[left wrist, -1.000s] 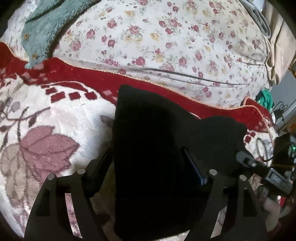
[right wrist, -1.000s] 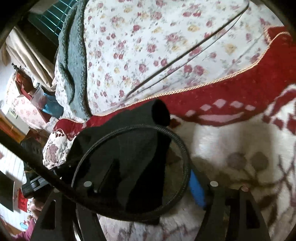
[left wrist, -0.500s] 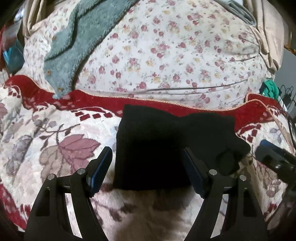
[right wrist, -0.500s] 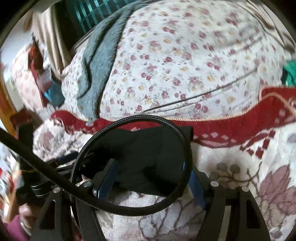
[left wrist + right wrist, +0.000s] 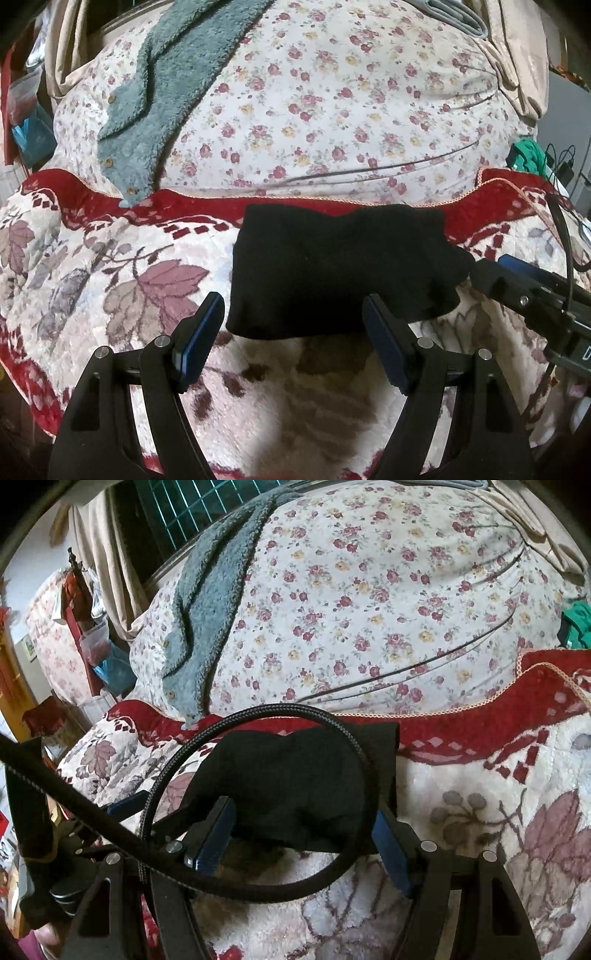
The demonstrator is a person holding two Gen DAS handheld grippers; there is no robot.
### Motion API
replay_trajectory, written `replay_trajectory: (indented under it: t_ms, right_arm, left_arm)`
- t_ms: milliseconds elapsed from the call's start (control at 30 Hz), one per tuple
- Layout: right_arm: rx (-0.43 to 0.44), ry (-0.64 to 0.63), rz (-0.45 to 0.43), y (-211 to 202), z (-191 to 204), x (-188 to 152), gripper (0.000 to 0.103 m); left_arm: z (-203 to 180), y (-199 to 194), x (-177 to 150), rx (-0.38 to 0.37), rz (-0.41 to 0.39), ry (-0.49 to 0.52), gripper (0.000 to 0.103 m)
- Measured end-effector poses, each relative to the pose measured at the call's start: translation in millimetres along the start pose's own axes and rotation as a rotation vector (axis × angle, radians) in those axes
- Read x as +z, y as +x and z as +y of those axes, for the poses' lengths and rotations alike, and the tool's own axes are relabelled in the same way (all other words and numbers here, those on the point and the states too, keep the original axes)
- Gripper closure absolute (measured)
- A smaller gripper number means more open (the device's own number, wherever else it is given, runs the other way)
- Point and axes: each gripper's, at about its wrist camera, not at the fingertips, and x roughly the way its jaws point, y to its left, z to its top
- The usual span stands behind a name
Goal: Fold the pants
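Observation:
The black pants (image 5: 332,266) lie folded into a compact rectangle on the leaf-patterned blanket (image 5: 110,277), close to its red border. My left gripper (image 5: 292,300) hovers open over the near edge of the pants, its blue pads (image 5: 201,332) apart and touching no cloth. In the right wrist view the pants (image 5: 291,775) sit just ahead of my right gripper (image 5: 304,808), which is also open with nothing clamped. A black braided cable (image 5: 360,760) loops across that view in front of the pants. The right gripper's finger (image 5: 517,284) shows at the right edge of the left wrist view.
A floral quilt (image 5: 351,110) is heaped behind the blanket, with a grey-green fleece garment (image 5: 166,92) draped over it. A green cloth (image 5: 528,158) and cables lie at the far right. Beige curtains and cluttered shelves (image 5: 85,635) stand to the left.
Both grippers have pulled back and risen away from the pants. The cloth that lay between the left fingers now rests free on the blanket ahead of them.

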Motion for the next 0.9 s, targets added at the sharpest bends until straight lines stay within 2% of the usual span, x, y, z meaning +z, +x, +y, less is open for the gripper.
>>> replay_trajectory:
  t_ms: [900]
  right_arm:
    - [0.026,-0.009,0.011,-4.2,3.0,-4.8,0.03]
  left_arm:
    - [-4.0,-12.2,-2.8,0.0,-0.011,-0.008,0.025]
